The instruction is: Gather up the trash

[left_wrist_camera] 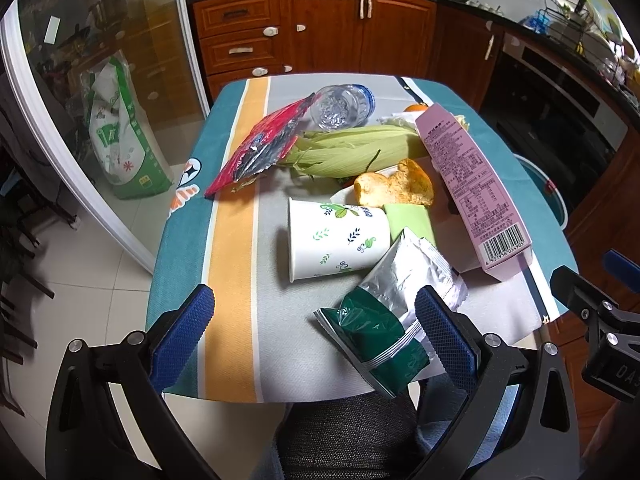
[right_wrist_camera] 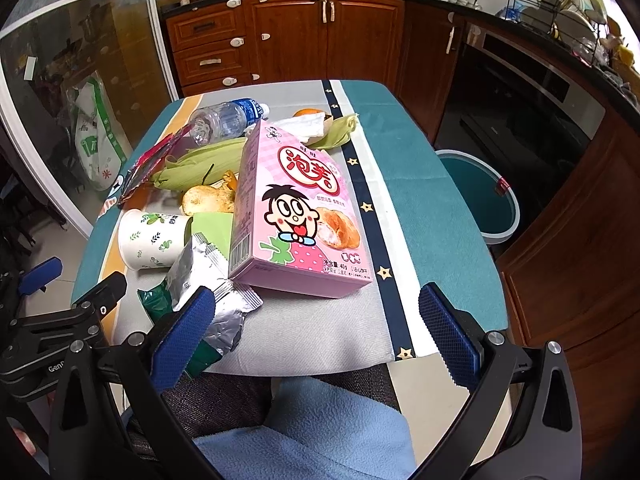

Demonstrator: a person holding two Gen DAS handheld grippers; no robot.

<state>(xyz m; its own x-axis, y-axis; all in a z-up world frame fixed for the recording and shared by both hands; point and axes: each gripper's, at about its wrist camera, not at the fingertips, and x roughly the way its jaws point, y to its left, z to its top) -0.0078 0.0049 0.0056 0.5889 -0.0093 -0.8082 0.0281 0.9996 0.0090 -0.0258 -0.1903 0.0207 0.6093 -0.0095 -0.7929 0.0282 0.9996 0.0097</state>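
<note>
Trash lies on a small table (left_wrist_camera: 236,240). A green and silver snack wrapper (left_wrist_camera: 384,316) lies at the near edge, a paper cup (left_wrist_camera: 336,240) on its side behind it. A pink snack box (right_wrist_camera: 296,208) lies to the right, also in the left wrist view (left_wrist_camera: 472,184). Further back are a corn husk (left_wrist_camera: 356,148), a red wrapper (left_wrist_camera: 260,144), a plastic bottle (left_wrist_camera: 344,104) and a peel (left_wrist_camera: 396,186). My left gripper (left_wrist_camera: 316,320) is open, empty, its right finger beside the wrapper. My right gripper (right_wrist_camera: 316,320) is open, empty, in front of the pink box.
A teal bin (right_wrist_camera: 480,196) with a white rim stands on the floor right of the table. Wooden cabinets (left_wrist_camera: 320,28) and an oven (right_wrist_camera: 532,92) are behind. A glass door (left_wrist_camera: 100,100) is at the left. The person's lap (right_wrist_camera: 312,432) is below the table edge.
</note>
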